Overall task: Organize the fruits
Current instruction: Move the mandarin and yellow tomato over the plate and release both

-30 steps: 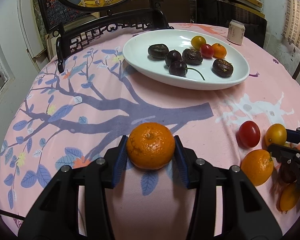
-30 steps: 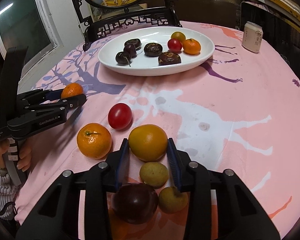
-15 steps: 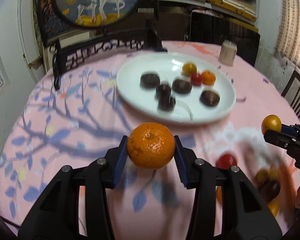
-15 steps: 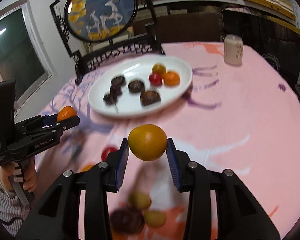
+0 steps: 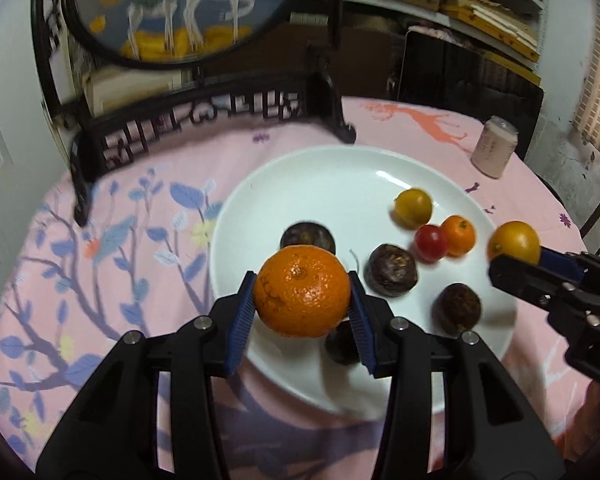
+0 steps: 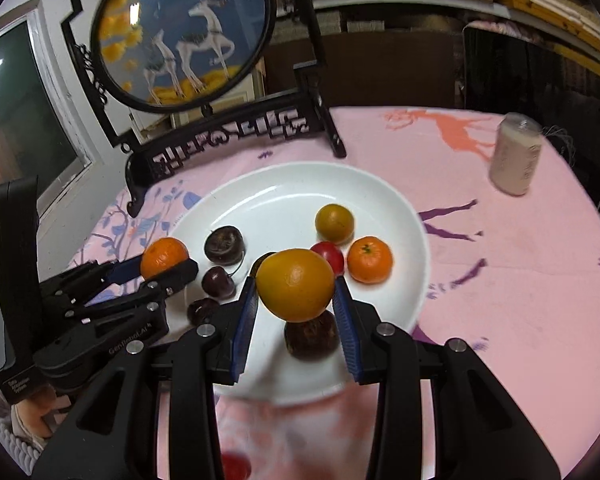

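The mandarin hangs above the white plate's near edge, pinched in the left gripper's jaws. The right gripper's jaws pinch a yellow-orange fruit over the plate's middle (dark fruits, a cherry tomato beneath). A can stands beyond the plate.

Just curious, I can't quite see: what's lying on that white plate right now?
The white plate holds a small orange, a red tomato, a yellow-green fruit, dark cherries and brownish-purple fruits. The two claws' fruits cover part of it.
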